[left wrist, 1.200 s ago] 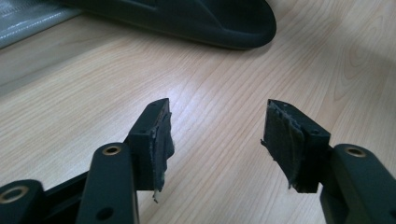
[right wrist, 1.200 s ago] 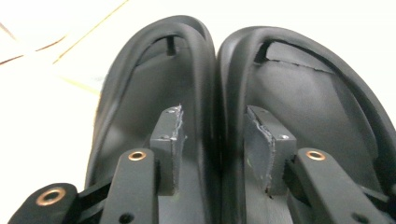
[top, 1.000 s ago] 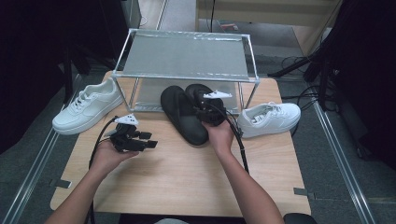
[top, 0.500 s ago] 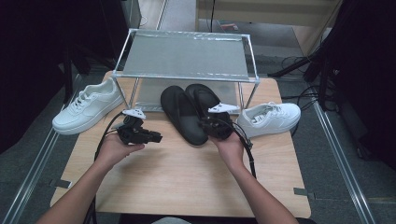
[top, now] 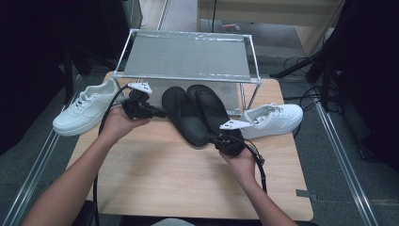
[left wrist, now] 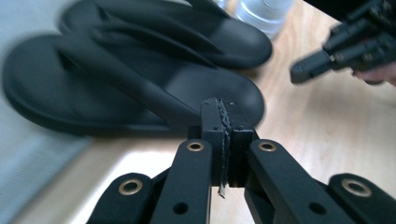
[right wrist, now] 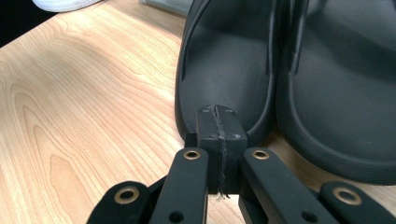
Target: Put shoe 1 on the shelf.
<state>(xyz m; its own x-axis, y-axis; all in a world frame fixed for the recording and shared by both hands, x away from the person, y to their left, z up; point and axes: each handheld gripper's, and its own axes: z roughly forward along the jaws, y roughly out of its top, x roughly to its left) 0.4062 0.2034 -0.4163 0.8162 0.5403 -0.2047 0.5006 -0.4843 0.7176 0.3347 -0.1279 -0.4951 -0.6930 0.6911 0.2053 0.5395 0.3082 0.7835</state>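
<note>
Two black flip-flops lie side by side in the middle of the wooden table: the left one (top: 184,115) (left wrist: 116,93) (right wrist: 224,60) and the right one (top: 211,109) (left wrist: 196,28) (right wrist: 345,84). My left gripper (top: 160,113) (left wrist: 223,116) is held above the table just left of them and points at the left flip-flop. Its jaws have just closed and are shut, with nothing between them. My right gripper (top: 215,139) (right wrist: 219,121) sits at the heel end of the pair. Its jaws have also just closed on nothing and are shut.
A white sneaker (top: 87,107) lies at the table's left edge and another (top: 273,120) at the right. A metal rack (top: 186,56) stands over the back of the table, with the flip-flops' toes under it. Bare wood (top: 169,174) lies in front.
Both grippers' jaws have closed. The left hand has risen and moved away from me toward the flip-flops. The right hand has drawn back from on top of the flip-flops to their heel end.
</note>
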